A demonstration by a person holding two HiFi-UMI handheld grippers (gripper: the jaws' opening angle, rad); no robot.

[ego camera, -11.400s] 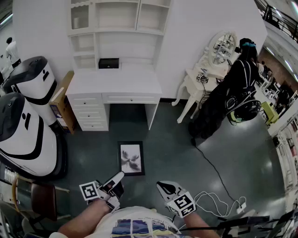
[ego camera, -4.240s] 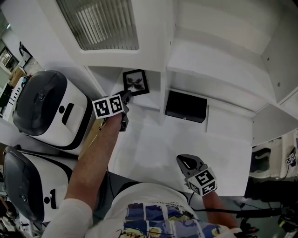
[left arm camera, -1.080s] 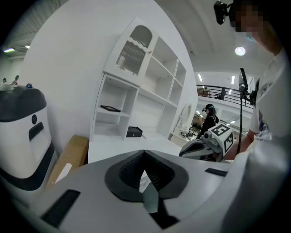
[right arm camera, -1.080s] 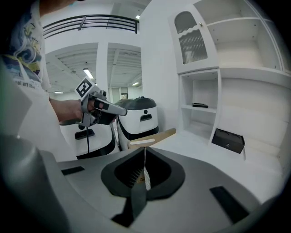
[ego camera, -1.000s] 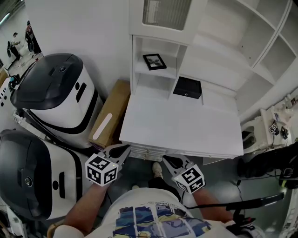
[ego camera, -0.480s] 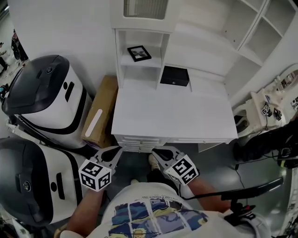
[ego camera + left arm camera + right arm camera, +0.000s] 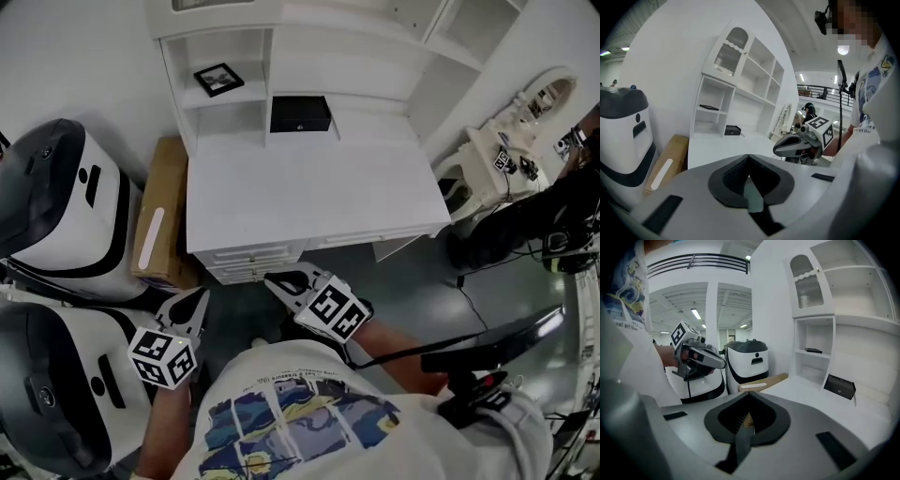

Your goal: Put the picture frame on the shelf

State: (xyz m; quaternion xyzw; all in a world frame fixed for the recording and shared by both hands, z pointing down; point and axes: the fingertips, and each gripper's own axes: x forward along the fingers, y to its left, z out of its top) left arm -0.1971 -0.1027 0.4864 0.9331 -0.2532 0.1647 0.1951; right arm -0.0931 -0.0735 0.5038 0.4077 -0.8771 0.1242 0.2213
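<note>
Frame on shelf, both grippers closed and empty

Picture frame lies on the shelf in the upper left of the head view, above the white desk and left of the black box. Your left gripper hangs at lower left, jaws pressed together on nothing. Your right gripper sits near the centre, just off the desk's front edge, jaws likewise together and empty

The left gripper has its jaws together with nothing between them. Beyond it stands a white desk with shelves. The frame lies flat on a shelf, with a black box on the desktop below. The right gripper hangs at right.
</note>
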